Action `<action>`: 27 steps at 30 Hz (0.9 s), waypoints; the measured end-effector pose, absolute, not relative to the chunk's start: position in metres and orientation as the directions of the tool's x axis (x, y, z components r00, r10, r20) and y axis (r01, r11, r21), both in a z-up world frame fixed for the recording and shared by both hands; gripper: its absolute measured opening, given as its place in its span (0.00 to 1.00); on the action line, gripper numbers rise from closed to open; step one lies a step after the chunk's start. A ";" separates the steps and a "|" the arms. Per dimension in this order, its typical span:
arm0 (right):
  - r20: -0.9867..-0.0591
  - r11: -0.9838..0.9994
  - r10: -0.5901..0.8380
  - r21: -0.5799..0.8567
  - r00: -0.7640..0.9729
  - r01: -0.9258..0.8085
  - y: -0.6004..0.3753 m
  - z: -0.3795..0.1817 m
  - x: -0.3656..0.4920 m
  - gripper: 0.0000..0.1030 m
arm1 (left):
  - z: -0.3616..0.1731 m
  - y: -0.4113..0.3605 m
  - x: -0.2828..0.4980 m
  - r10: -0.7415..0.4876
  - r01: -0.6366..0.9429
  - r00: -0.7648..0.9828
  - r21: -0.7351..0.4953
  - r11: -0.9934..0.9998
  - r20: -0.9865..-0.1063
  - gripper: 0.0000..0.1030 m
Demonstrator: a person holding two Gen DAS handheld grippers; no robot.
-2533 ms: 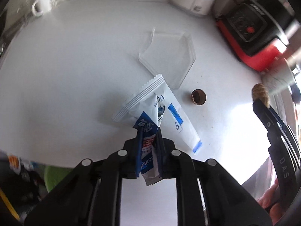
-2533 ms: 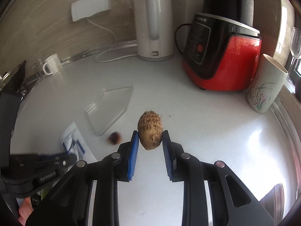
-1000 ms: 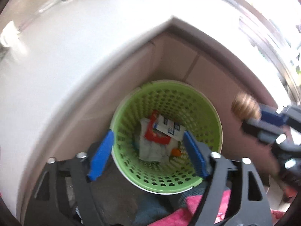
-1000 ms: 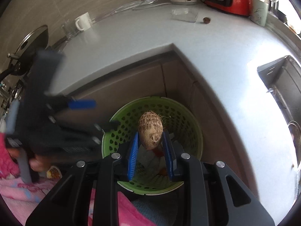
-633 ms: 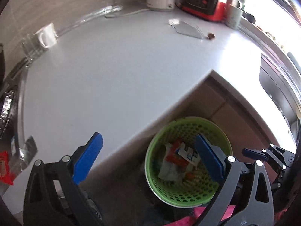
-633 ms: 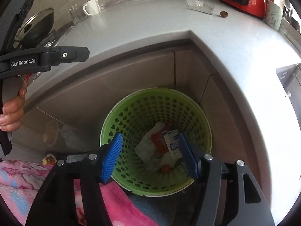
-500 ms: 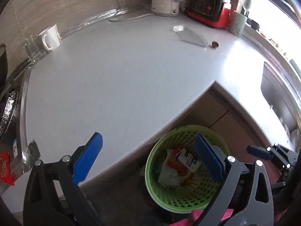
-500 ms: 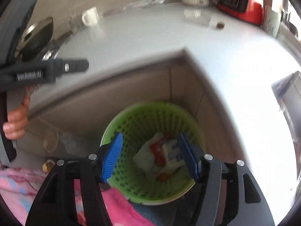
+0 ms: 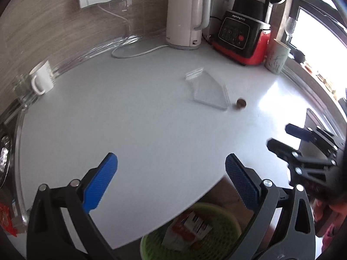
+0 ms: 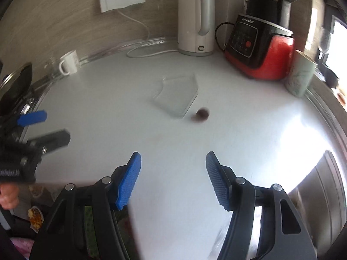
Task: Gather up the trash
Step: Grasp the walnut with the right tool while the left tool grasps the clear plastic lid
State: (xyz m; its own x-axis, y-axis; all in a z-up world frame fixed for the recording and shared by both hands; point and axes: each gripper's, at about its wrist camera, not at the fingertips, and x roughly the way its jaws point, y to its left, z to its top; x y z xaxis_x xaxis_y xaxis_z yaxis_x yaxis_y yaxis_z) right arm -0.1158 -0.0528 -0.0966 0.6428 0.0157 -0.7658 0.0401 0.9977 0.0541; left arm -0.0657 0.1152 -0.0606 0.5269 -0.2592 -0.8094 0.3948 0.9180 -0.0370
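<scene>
The left gripper (image 9: 171, 169) hangs over the near edge of the white countertop (image 9: 138, 130) with its blue-padded jaws spread wide and nothing between them. The right gripper (image 10: 173, 173) is just as empty, its jaws standing well apart above the same surface. Farther back on the counter lies a clear, flat plastic tray (image 9: 209, 92), and just to its right sits a small, round brown scrap (image 9: 241, 103), apart from the tray's edge. Down at the near edge, below the countertop, the round green perforated plastic waste basket (image 9: 227, 238) shows only in part, with a white, red and blue wrapper (image 9: 188, 231) inside it. Along the far wall stand a white electric kettle (image 9: 186, 19), a red and black blender (image 9: 243, 41) to its right, and a pale patterned cup (image 9: 276, 58) beyond that. A white mug (image 9: 42, 78) sits far left.
</scene>
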 end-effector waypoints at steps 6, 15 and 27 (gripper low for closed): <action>-0.801 0.999 0.041 0.024 0.597 -0.036 -0.087 -0.113 -0.058 0.61 | -0.073 0.072 -0.032 -0.219 0.350 0.515 -0.029 0.936 -0.829 0.93; -0.823 0.991 0.097 0.029 0.559 -0.129 -0.102 -0.138 -0.018 0.55 | -0.084 0.060 -0.011 -0.159 0.254 0.501 -0.031 0.967 -0.851 0.93; -0.832 0.990 0.094 0.018 0.547 -0.143 -0.111 -0.150 -0.009 0.24 | -0.086 0.057 -0.011 -0.113 0.213 0.508 -0.002 0.977 -0.854 0.93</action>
State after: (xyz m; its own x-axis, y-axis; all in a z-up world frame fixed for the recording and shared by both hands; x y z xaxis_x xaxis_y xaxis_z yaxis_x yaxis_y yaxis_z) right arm -0.0087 -0.1114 -0.1498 0.5471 0.0941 -0.8317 -0.1427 0.9896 0.0181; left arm -0.0109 0.0567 -0.0856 0.5082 -0.1129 -0.8538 0.2133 0.9770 -0.0022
